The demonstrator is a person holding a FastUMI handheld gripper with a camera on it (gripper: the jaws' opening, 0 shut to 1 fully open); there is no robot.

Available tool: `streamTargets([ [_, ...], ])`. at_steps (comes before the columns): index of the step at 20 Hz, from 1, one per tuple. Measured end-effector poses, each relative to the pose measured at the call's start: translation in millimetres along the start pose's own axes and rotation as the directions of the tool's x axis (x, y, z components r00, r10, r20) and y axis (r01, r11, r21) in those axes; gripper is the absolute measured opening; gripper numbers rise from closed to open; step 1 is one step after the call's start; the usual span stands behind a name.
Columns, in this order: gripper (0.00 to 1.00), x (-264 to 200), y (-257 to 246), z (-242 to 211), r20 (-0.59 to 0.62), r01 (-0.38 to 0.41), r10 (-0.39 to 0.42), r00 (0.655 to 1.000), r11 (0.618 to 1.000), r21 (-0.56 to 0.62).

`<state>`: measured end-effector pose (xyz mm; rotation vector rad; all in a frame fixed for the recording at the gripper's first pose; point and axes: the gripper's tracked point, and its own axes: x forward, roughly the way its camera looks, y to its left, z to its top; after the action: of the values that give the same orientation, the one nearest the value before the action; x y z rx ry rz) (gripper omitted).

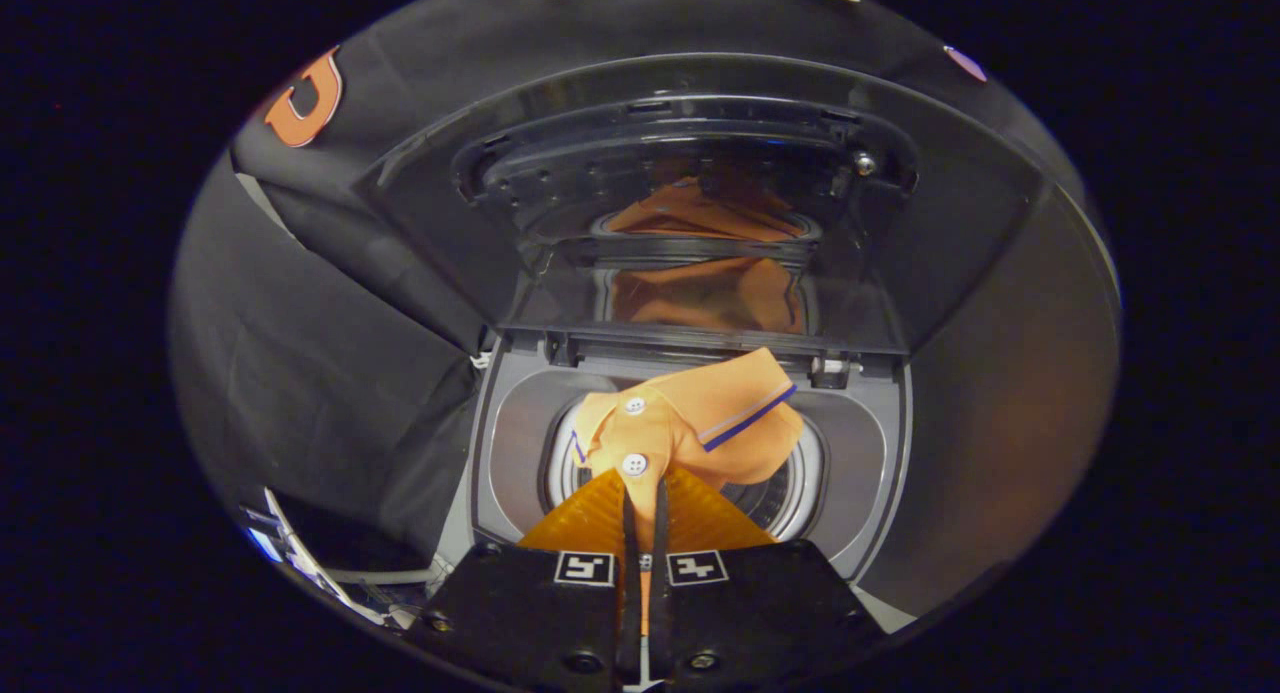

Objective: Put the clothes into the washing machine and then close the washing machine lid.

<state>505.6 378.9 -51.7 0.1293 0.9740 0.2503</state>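
One orange shirt [690,423] is pinched at its button placket by the gripper [645,493], whose fingers are pressed together on the cloth. It is held over the drum opening [790,498] of the washing machine [870,443], below the raised lid [700,203]. The cloth is judged light, soft and limp; the folded placket is probably the firmest hold.

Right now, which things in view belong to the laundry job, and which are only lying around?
Job:
- orange shirt, pinched in the closed gripper above the drum
- washing machine, its drum open
- lid, standing upright behind

Lying about:
- white cable beside the machine
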Motion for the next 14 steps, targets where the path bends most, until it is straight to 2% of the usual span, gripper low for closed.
streamTargets([
  [4,0.11,4.3,3.0,-6.0,-0.003,-0.019,0.019,1.000,1.000,-0.006],
  [9,0.94,-2.3,-6.4,1.9,0.039,0.035,-0.035,0.999,0.999,-0.009],
  [14,0.95,-7.4,-10.9,-1.2,0.046,0.042,-0.042,0.998,0.999,0.004],
])
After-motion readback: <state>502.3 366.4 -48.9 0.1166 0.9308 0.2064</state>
